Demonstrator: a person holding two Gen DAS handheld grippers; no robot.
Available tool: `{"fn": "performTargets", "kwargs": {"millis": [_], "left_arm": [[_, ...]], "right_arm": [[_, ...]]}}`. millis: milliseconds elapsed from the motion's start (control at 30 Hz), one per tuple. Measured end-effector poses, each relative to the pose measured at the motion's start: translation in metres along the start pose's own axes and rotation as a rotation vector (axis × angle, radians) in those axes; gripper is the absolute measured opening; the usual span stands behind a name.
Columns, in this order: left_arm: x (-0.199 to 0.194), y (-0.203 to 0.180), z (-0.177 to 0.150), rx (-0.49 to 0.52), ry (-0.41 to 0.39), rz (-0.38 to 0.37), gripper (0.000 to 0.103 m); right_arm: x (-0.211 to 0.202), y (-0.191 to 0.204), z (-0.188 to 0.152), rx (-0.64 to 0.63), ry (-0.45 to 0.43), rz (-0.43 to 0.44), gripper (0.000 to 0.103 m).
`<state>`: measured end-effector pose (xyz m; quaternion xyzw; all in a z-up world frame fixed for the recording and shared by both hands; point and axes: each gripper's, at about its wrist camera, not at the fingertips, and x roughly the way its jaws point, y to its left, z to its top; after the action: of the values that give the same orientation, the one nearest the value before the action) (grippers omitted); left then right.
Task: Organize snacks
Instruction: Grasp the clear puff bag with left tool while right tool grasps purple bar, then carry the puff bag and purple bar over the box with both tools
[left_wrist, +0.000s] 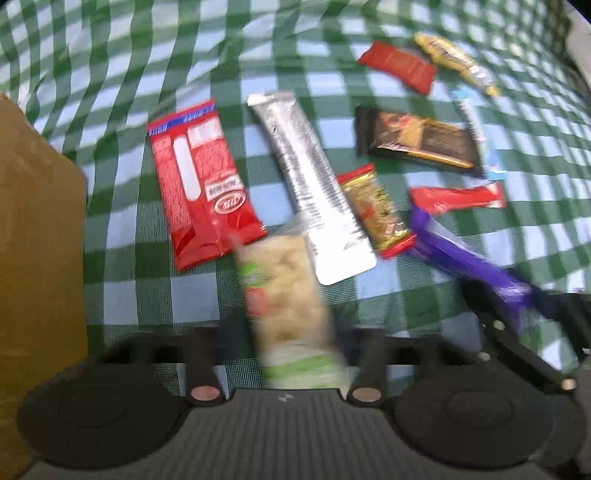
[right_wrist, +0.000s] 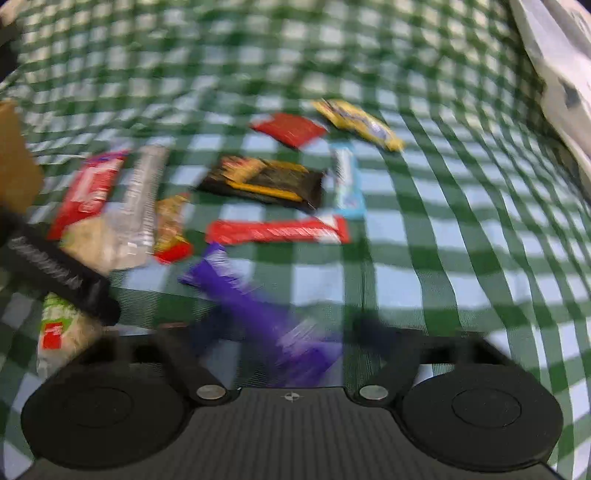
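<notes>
Checked cloth (left_wrist: 110, 55) below, left gripper (left_wrist: 284, 354) clasps rice-cake bar (left_wrist: 284, 295), right gripper (right_wrist: 291, 343) clasps purple bar (right_wrist: 258, 314).

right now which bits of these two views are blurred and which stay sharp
Left wrist view: the rice cake pack and purple bar smear, the red wafer pack stays fairly crisp. Right wrist view: nearly everything streaks, purple bar worst; both bend the checked cloth.
</notes>
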<state>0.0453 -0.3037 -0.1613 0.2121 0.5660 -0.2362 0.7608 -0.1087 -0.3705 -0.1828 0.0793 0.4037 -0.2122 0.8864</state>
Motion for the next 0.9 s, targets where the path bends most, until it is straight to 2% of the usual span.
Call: {"fn": "performTargets", "kwargs": {"millis": [33, 67, 167, 367, 533, 733, 900], "left_arm": [[-0.004, 0.001, -0.001, 0.003, -0.008, -0.010, 0.040], [-0.009, 0.004, -0.003, -0.001, -0.020, -0.025, 0.040], [-0.029, 0.013, -0.011, -0.001, -0.059, -0.051, 0.040], [-0.081, 0.036, -0.029, -0.005, -0.121, -0.097, 0.040], [-0.130, 0.059, -0.060, -0.005, -0.171, -0.124, 0.040], [-0.183, 0.100, -0.111, -0.045, -0.211, -0.118, 0.040], [-0.221, 0.149, -0.156, -0.104, -0.240, -0.060, 0.040]], "right_arm": [[-0.004, 0.005, 0.000, -0.034, -0.007, 0.002, 0.029], [-0.006, 0.011, 0.000, -0.067, -0.007, 0.003, 0.024], [-0.012, 0.017, 0.000, -0.073, -0.006, -0.012, 0.023], [-0.048, 0.007, 0.011, 0.089, -0.057, -0.028, 0.023], [-0.087, 0.012, 0.014, 0.142, -0.113, -0.006, 0.022], [-0.146, 0.042, 0.015, 0.172, -0.187, 0.043, 0.022], [-0.200, 0.090, 0.010, 0.166, -0.230, 0.147, 0.023]]}}
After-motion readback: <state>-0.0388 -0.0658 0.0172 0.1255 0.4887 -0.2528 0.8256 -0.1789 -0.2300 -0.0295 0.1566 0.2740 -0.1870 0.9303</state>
